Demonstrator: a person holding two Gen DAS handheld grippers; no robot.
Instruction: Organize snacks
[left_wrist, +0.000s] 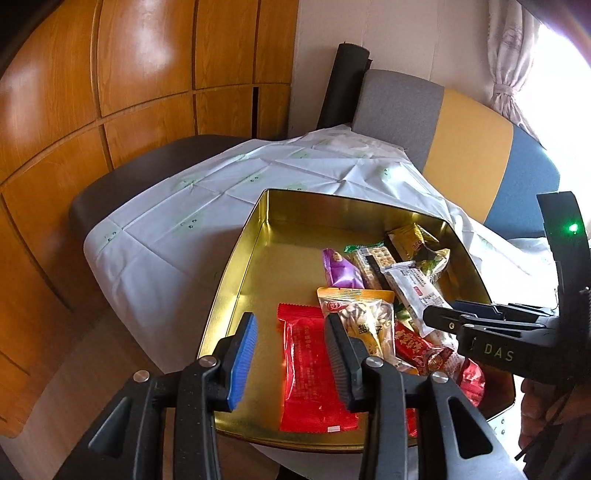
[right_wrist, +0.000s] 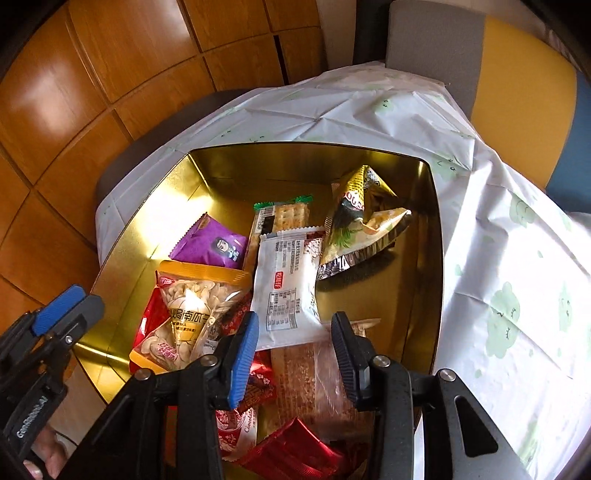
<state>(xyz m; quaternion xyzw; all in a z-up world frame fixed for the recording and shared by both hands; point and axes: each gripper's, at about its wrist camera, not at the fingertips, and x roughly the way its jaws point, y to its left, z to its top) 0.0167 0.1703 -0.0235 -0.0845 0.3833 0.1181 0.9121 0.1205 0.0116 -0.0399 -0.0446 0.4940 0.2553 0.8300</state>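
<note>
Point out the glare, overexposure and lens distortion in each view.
Left wrist view: window blown out white, sheen on the cabinet, panel lines bowed by the fisheye. Right wrist view: bright glare on the tin wall, dark vignette in the corners.

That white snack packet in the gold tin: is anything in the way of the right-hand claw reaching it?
Nothing visible blocks it. The white packet lies on top of the pile in the gold tin, its near end between the open fingers of the right gripper.

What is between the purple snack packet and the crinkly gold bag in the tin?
In the right wrist view, the cracker pack and the white wrapper lie between the purple packet and the gold bag, inside the gold tin.
</note>
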